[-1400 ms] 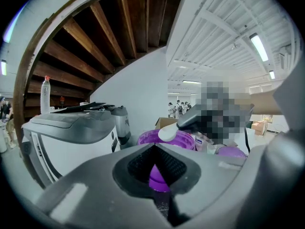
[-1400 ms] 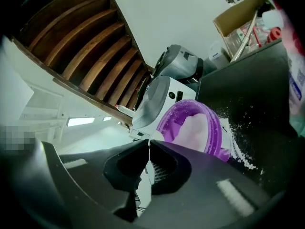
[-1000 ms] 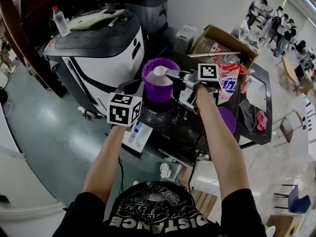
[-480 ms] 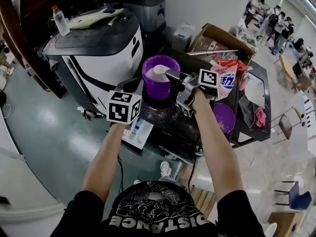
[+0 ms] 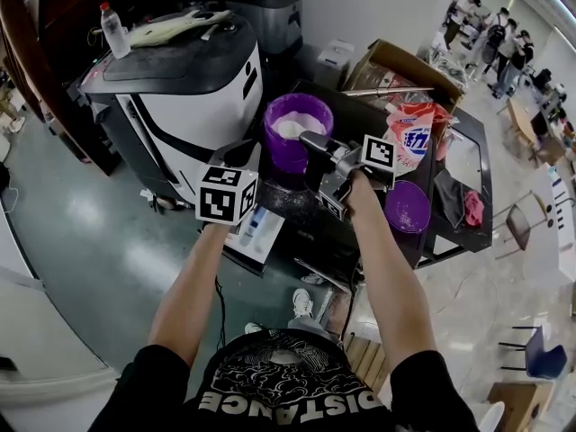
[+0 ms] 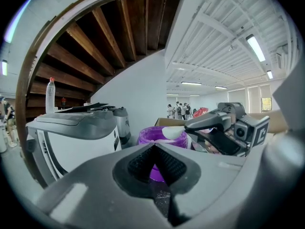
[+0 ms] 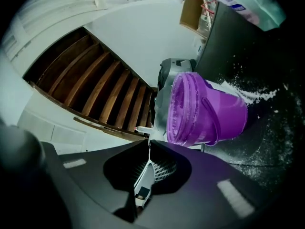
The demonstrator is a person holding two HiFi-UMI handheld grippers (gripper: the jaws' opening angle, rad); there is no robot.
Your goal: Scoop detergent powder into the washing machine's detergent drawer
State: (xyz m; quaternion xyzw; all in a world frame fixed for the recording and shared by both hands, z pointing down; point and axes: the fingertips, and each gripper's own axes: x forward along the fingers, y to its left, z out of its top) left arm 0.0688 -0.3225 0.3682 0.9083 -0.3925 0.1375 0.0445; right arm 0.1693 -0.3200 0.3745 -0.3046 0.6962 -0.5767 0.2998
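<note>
A purple bucket (image 5: 297,131) with white powder in it stands on the dark table beside the washing machine (image 5: 180,79). My right gripper (image 5: 310,140) is shut on the handle of a white scoop (image 7: 144,178). The scoop's bowl (image 6: 174,132) is heaped with powder and hovers just over the bucket's (image 6: 164,138) near rim. The bucket (image 7: 205,111) fills the middle of the right gripper view. My left gripper (image 5: 245,157) is shut with nothing in it, left of the bucket and above the pulled-out detergent drawer (image 5: 255,232).
A detergent bag (image 5: 409,142), a purple lid (image 5: 407,207) and an open cardboard box (image 5: 396,72) sit to the right on the dark table (image 5: 468,151). Spilled powder dusts the table near the bucket. A bottle (image 5: 114,32) stands on the machine. People stand far back right.
My right gripper has drawn back toward me from the bucket's middle to its near rim, still holding the loaded scoop. The left gripper has hardly moved.
</note>
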